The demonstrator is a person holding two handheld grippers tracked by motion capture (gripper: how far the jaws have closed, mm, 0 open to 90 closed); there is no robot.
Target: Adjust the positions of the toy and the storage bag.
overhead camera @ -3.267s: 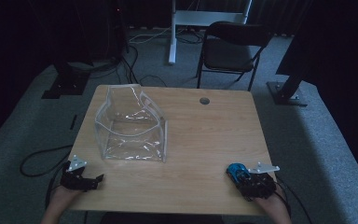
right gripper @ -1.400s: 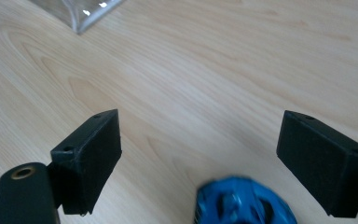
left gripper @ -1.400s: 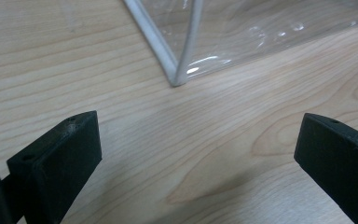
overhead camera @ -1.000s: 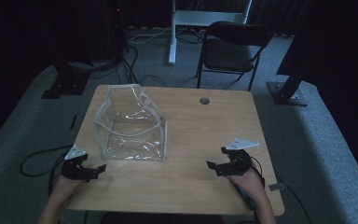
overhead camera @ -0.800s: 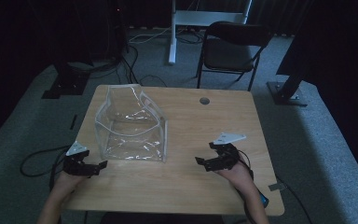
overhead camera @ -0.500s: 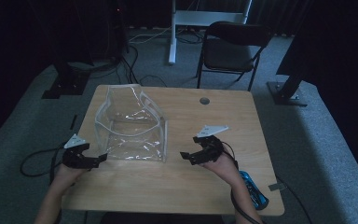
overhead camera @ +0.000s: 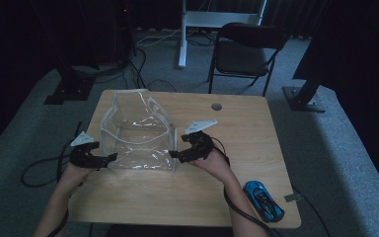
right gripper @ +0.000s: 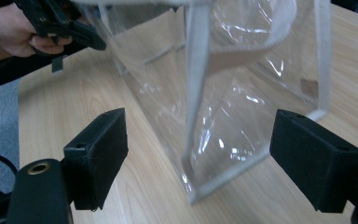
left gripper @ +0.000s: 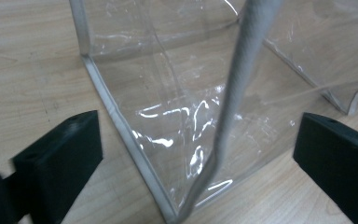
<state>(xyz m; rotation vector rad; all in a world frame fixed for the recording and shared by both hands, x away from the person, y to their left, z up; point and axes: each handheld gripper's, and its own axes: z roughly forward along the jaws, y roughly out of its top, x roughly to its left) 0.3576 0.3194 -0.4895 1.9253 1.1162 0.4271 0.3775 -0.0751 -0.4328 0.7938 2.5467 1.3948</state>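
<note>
Two grippers flank the clear plastic bag [overhead camera: 137,136], which stands upright on the wooden table [overhead camera: 256,143], left of centre. Your left gripper [overhead camera: 109,157] points level at the bag's near left corner, jaws released and wide, the corner seam between them but untouched. Your right gripper [overhead camera: 175,155], forearm angled in from below, faces the near right corner; its jaws have just been closing slightly yet stand wide, pads clear of the bag. A blue toy car [overhead camera: 263,200] lies near the right edge.

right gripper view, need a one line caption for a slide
Open right gripper facing a corner of the clear plastic bag on the wooden table, left gripper beyond.
</note>
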